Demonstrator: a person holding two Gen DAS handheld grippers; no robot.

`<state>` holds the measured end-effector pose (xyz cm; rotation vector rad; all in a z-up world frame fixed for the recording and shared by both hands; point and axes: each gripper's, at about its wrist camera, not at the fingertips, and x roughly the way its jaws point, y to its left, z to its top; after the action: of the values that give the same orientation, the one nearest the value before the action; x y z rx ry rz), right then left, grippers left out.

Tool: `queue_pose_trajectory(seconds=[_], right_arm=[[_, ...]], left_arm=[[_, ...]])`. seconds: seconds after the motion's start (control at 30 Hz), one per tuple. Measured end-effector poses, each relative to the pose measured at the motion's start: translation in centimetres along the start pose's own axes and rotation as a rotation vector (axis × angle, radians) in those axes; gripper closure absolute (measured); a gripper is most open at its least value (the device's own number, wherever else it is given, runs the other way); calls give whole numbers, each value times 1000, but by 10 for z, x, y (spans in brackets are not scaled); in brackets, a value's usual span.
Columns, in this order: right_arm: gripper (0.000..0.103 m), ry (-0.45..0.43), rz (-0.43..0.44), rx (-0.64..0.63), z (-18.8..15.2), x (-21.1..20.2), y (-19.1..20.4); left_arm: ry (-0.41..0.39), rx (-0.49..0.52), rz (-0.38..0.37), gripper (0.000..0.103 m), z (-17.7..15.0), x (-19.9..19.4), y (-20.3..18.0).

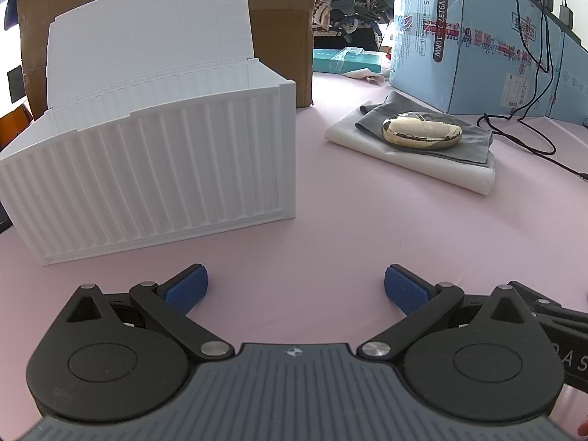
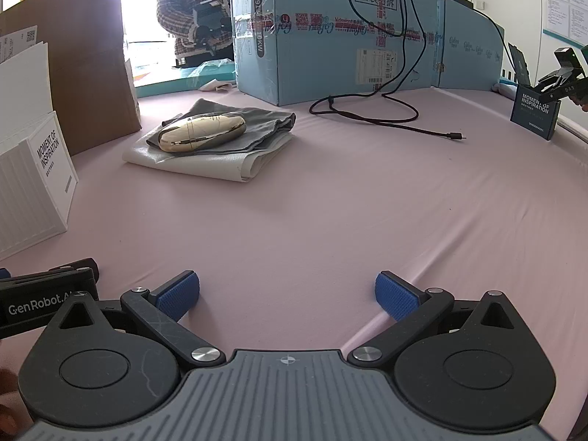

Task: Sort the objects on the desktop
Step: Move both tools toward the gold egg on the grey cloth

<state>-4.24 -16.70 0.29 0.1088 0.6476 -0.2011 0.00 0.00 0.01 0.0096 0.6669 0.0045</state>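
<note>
A white ribbed storage box (image 1: 154, 169) with its lid raised stands on the pink tablecloth, ahead and left of my left gripper (image 1: 296, 286), which is open and holds nothing. A shiny gold oval case (image 1: 422, 132) lies on a grey cloth (image 1: 466, 143) over a folded white bag (image 1: 433, 169), to the far right. In the right wrist view the gold case (image 2: 202, 133) rests on the same grey cloth (image 2: 257, 121), ahead and left of my right gripper (image 2: 287, 292), also open and holding nothing. The white box (image 2: 33, 191) sits at the left edge.
A brown cardboard box (image 1: 283, 29) stands behind the white box. Blue cartons (image 2: 349, 36) line the back, with a black cable (image 2: 386, 117) trailing onto the cloth. A dark box (image 2: 534, 110) sits far right. A person in a checked jacket (image 2: 183, 14) stands behind.
</note>
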Motion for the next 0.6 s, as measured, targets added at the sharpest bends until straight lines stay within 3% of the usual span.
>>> queue_pose_trajectory(seconds=[0.5,0.6], right_arm=[[0,4,-1,-3,-1,-3,1],[0,-51,132,25,5,-5,-15]], left_arm=[[-5,-5,0,0,1,-6,2],[-40,2,-59,0,5,-18,7]])
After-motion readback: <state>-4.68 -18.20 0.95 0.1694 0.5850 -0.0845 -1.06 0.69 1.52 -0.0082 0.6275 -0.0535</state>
